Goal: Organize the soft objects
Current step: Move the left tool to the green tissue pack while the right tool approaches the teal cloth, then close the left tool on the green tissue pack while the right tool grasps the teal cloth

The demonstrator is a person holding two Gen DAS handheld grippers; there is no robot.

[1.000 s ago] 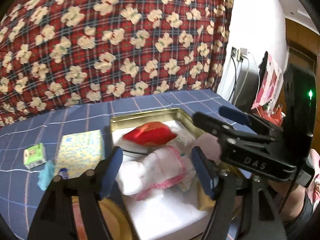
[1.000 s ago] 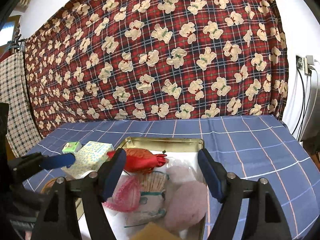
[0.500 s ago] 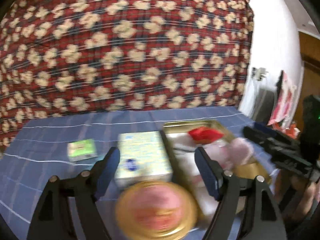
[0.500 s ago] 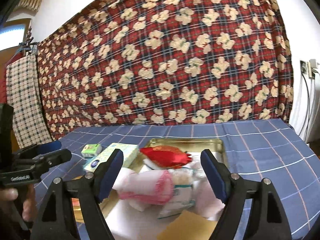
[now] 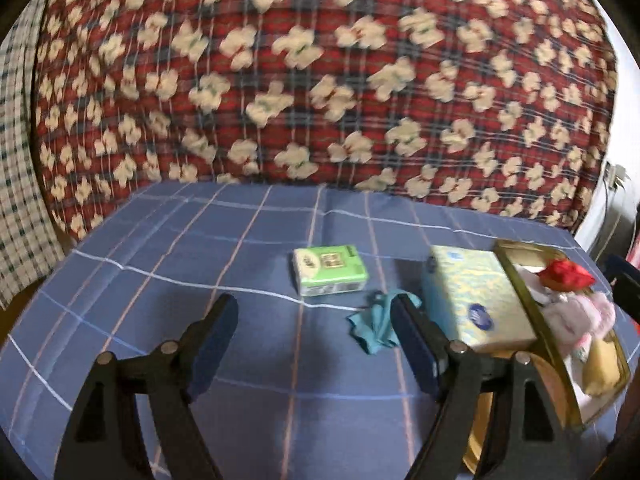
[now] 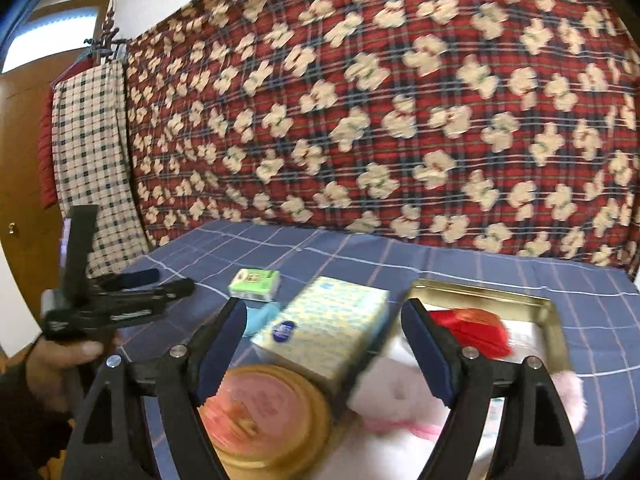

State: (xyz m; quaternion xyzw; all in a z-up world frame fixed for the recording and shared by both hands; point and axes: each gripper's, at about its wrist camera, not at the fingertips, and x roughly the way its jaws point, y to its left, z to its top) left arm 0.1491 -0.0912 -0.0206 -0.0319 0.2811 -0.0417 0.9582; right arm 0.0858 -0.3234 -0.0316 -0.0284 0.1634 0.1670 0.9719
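While the left gripper (image 5: pixel 314 330) hovers over the blue checked surface (image 5: pixel 200 256), its jaws stand wide apart with nothing between them, having just been opening. Ahead of these jaws and slightly toward the right one lies a green tissue packet (image 5: pixel 330 270); a crumpled teal cloth (image 5: pixel 374 326) lies against the outer edge of the right jaw, partly hidden by it. Farther right of that jaw rests a pale yellow-and-blue tissue box (image 5: pixel 476 298), and beyond it a gold tin tray (image 5: pixel 528 304) that holds the soft objects: a red pouch (image 5: pixel 566 274) at its far end and a pink and white plush bundle (image 5: pixel 576 318) nearer the camera. The right gripper (image 6: pixel 324 346) likewise has its jaws apart and empty, and they too have just been opening. In the right wrist view the tissue box (image 6: pixel 326 326) sits in the gap between the jaws but beyond them, untouched by either pad. A round gold lid with a pink face (image 6: pixel 264 412) lies below the gap, near the left jaw. The red pouch (image 6: pixel 476 330) and the tray rim (image 6: pixel 484 294) lie just outside the right jaw, with blurred pink plush (image 6: pixel 396 400) beneath that jaw. Far to the left of the left jaw, a hand (image 6: pixel 60 364) holds the other gripper above the surface. A red plaid blanket with cream bears (image 6: pixel 380 100) hangs behind everything.
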